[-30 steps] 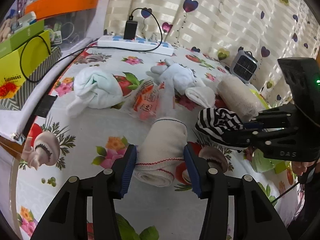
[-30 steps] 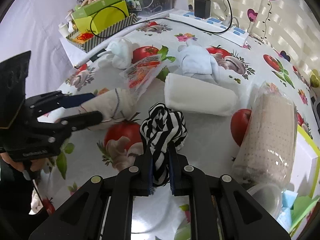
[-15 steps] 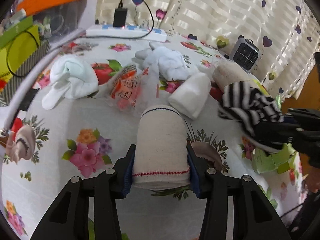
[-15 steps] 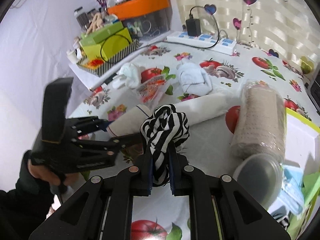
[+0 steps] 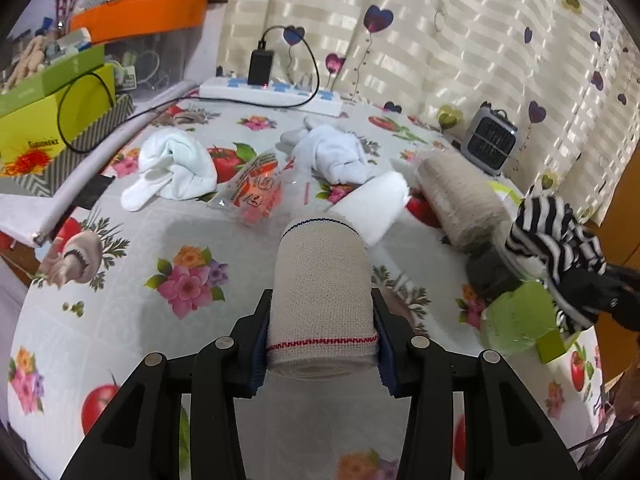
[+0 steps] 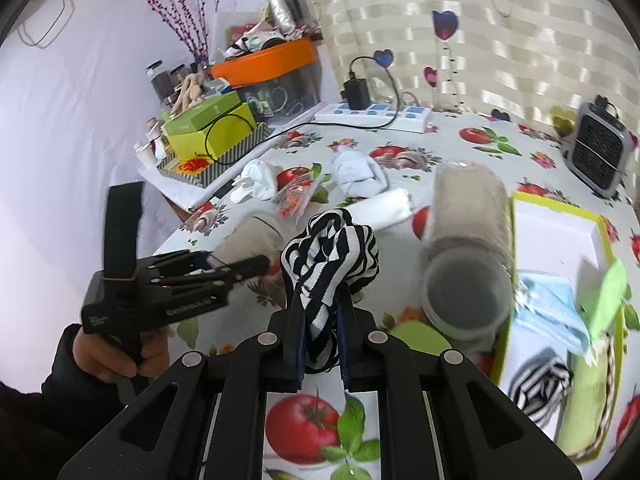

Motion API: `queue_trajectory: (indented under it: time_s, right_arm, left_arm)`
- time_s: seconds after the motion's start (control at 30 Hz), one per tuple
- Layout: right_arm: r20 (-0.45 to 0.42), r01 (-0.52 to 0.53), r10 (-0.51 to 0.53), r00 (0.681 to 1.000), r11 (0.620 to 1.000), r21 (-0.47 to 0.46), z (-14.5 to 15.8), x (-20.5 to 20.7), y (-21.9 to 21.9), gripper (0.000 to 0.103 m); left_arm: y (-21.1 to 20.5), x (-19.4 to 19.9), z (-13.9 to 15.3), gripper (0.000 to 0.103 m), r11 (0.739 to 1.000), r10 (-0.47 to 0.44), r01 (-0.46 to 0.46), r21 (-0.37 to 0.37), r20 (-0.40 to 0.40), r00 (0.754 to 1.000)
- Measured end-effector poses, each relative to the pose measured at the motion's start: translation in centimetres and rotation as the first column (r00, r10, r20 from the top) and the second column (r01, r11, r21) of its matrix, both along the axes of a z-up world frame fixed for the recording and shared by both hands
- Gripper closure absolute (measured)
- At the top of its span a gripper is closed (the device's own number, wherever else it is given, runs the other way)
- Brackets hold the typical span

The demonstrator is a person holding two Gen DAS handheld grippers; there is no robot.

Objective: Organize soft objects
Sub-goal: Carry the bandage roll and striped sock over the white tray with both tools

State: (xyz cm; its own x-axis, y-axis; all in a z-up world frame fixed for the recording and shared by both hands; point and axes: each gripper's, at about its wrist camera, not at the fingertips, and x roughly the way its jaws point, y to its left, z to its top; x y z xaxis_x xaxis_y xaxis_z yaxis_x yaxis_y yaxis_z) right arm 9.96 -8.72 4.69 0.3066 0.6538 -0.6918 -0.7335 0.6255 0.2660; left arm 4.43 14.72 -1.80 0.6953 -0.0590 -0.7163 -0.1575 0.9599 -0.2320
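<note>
A beige elastic bandage roll (image 5: 322, 300) with a red-stitched edge sits between the pads of my left gripper (image 5: 322, 342). The jaws are closing and both pads press its sides; it is raised off the floral tablecloth (image 5: 120, 320). My right gripper (image 6: 320, 344) is shut on a black-and-white striped cloth (image 6: 328, 252), held in the air. In the left wrist view the striped cloth (image 5: 552, 236) hangs at the right, beside a green-rimmed box (image 6: 556, 205). That box holds a blue cloth (image 6: 548, 312) and another striped piece (image 6: 536, 388).
On the table lie a white towel bundle (image 5: 176, 168), white socks (image 5: 336, 156), a white roll (image 5: 372, 208), a large beige roll in plastic (image 5: 460, 196) and an orange packet (image 5: 256, 192). A power strip (image 5: 272, 92), a small heater (image 5: 490, 144) and stacked boxes (image 5: 48, 116) line the back.
My left gripper's jaws have closed onto the bandage roll and raised it. The right gripper has carried the striped cloth up and to the right, nearer the green-rimmed box.
</note>
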Motion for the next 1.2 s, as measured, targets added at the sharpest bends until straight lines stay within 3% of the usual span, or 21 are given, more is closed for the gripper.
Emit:
queue_trajectory:
  time_s: [0.47, 1.2]
  right_arm:
    - [0.015, 0.131, -0.132, 0.991, 0.989, 0.074, 1.2, -1.8, -7.0, 0.09]
    - [-0.008, 0.299, -0.299, 0.954, 0.948, 0.11, 0.6, 0.1, -14.0, 0.09]
  left_arm:
    - [-6.4, -2.5, 4.5, 0.06, 0.994, -0.107, 0.106, 0.015, 0.09, 0.99]
    - [-13.4, 0.4, 6.9, 0.06, 0.968, -0.252, 0.25, 0.039, 0.121, 0.96]
